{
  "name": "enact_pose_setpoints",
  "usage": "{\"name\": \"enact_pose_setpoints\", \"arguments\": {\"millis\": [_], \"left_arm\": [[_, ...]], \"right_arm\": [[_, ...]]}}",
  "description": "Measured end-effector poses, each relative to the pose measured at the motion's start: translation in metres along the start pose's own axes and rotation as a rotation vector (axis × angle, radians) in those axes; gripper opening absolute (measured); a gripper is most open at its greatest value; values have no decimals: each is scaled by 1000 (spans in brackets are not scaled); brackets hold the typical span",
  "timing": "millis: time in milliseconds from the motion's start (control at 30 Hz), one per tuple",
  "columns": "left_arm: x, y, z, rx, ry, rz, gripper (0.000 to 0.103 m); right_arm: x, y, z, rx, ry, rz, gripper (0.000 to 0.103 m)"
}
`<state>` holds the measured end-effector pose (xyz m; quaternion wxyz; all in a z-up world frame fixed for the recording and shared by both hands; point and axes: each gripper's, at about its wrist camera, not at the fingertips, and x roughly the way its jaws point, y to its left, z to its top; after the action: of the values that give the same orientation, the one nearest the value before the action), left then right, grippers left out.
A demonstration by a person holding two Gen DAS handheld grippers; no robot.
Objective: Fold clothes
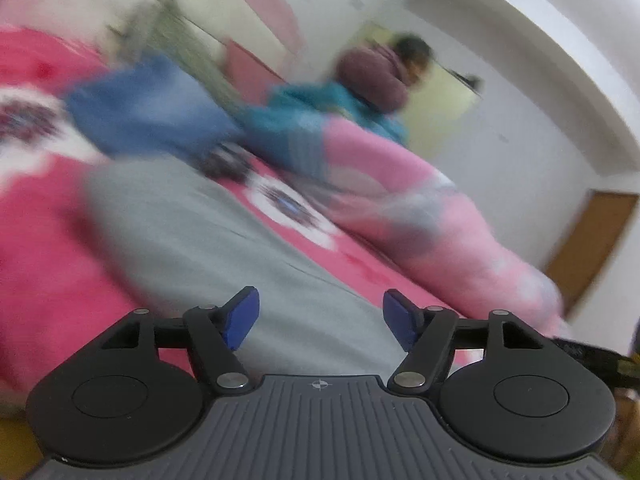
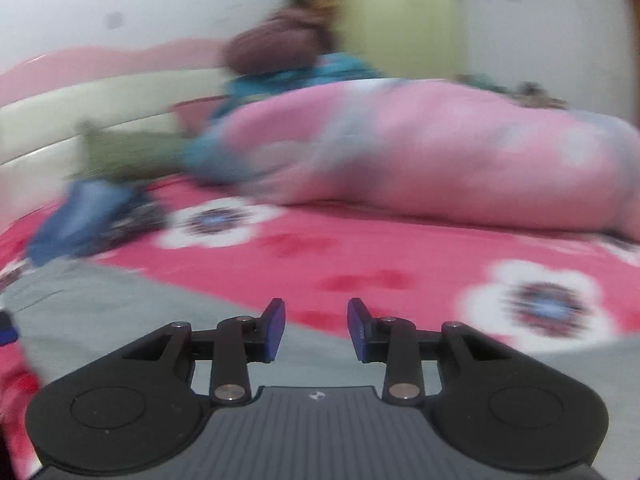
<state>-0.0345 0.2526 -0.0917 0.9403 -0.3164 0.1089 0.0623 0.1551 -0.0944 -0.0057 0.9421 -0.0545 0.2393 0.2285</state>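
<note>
Reading off my left gripper (image 1: 321, 317) first: its blue pads (image 1: 242, 319) stand wide apart with nothing between them, poised above a grey garment (image 1: 224, 240) that lies spread flat on the bed. My right gripper (image 2: 316, 330) is parted too, though more narrowly, and it also grips nothing; the same grey garment (image 2: 120, 308) runs under it and off to the left in that view. Whether either set of pads touches the cloth I cannot tell (both views are smeared with motion blur). The garment rests on a bright pink bedsheet (image 2: 320, 252) printed with white flowers with dark centres, one flower just right of the right gripper. Farther up the bed, in the left view, a blue piece of clothing (image 1: 148, 116) lies crumpled just beyond the grey garment's far edge, with some dark patterned fabric (image 1: 224, 164) beside it. A big pink quilt (image 2: 440, 152) is heaped along the far side of the sheet, well apart from both grippers. Behind it a person (image 1: 380, 76) in a maroon hooded top sits on the bed, with teal cloth (image 1: 320, 100) bunched in front of them. A cream and pink headboard (image 2: 60, 104) curves behind, an olive cushion (image 2: 120, 152) leaning near it. White wall beyond, a pale yellow wardrobe (image 2: 400, 24), and a brown door (image 1: 592, 244) at the right edge of the left view.
</note>
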Motion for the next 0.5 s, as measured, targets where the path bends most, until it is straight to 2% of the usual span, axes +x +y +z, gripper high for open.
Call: {"name": "enact_pose_setpoints", "arguments": {"millis": [100,200,333,500], "left_arm": [[-4,30,13,-75,-38,136,73],[1,59,21,-176,-31,223,73],[18,80,25,-251,-3,223,73],[31,93,36,-298,-29,170,72]], "right_arm": [[26,60,3,-65,19,121,36],[43,90,2,-73,48,159,36],[48,112,-1,-72,78,157,36],[53,104,-3,-77,84,114,36]]}}
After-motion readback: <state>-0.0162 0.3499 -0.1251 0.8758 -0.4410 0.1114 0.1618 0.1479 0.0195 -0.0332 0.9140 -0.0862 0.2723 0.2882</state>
